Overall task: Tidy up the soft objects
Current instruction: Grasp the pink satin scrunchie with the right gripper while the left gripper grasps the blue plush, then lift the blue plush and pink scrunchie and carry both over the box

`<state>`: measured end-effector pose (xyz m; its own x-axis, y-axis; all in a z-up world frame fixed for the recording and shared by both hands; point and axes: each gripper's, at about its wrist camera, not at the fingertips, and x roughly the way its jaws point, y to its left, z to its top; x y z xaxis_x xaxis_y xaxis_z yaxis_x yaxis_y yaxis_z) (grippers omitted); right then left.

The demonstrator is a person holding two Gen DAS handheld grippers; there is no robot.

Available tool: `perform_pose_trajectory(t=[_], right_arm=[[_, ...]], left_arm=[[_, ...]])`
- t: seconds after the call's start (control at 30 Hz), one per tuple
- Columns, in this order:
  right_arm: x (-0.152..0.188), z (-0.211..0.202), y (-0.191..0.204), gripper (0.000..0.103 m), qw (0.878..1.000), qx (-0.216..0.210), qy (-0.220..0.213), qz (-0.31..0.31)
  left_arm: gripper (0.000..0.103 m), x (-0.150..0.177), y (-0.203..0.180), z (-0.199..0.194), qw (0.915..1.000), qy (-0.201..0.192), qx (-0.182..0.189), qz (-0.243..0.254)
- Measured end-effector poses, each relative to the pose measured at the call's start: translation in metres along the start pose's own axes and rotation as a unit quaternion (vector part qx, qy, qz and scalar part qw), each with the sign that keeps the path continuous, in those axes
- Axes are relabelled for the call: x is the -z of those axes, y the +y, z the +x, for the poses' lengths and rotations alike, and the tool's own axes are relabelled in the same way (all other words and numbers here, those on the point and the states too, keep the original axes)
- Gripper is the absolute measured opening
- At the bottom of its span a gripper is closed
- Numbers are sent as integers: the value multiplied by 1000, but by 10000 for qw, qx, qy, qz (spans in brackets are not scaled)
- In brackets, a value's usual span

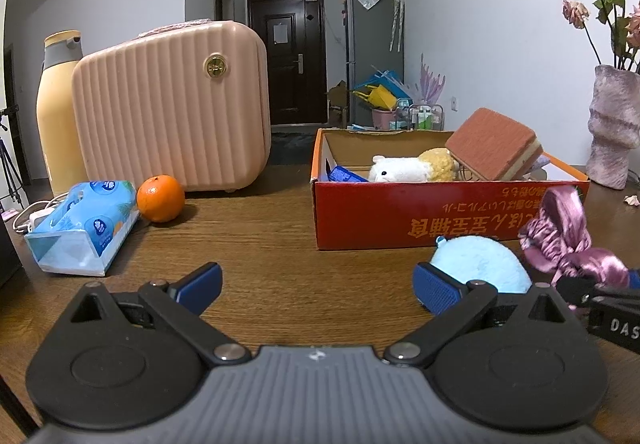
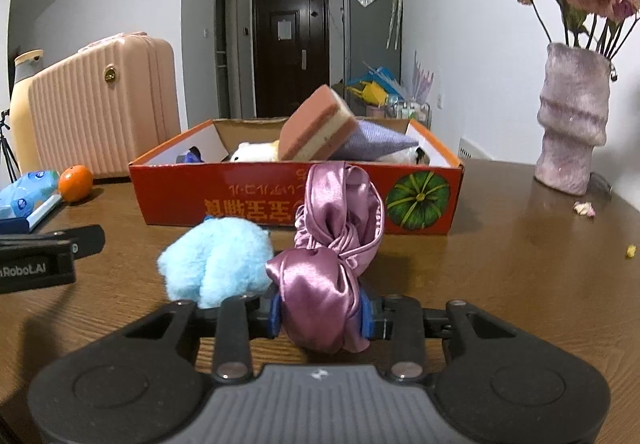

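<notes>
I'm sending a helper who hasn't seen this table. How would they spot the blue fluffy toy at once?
Find the red cardboard box on the wooden table. On the tabletop in front of its printed front wall sits the pale blue plush toy. It lies beside a shiny pink satin scrunchie, but is matte, furry and rounded, and no hand-held gripper holds it.

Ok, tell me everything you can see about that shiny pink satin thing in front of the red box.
The pink satin piece looks like a glossy mauve fabric band, gathered and tied in a knot at its middle, with a loop standing up against the red box front. Its lower bunch is pinched between the blue pads of the right tool, which is shut on it. It sits low over the wooden table, beside the fluffy blue plush on its left; whether the two touch is unclear.
</notes>
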<state>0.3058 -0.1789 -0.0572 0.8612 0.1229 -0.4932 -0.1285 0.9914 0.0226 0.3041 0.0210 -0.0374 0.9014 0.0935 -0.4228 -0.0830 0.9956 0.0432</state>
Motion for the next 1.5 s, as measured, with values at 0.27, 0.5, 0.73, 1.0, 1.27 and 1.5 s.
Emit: perform_pose_trajectory(t=[0.27,0.5,0.73,1.0,1.27,1.5], right_arm=[[-4,1,-21,35,9998,134,-156,5],[-7,1,-43,35,9993,250,-287,31],[-10,2,-61,35,9987,328,-401,20],[-12,5,-76,35,9981,373,-487,-30],[-13,10,-83,35,9981,333,-499,-131],[-14,11,-84,35,9982,266,-511,-145]], left_arm=[[103,-1,-4,9,9999,133,-56,-81],[103,-3,-27,17,9994,283,124,-135],[103,-5,-63,23,9988,331,365,-2],[103,-8,-98,44,9951,701,693,121],[103,-9,-116,67,9926,1032,566,280],[103,-9,-116,81,9895,1321,539,212]])
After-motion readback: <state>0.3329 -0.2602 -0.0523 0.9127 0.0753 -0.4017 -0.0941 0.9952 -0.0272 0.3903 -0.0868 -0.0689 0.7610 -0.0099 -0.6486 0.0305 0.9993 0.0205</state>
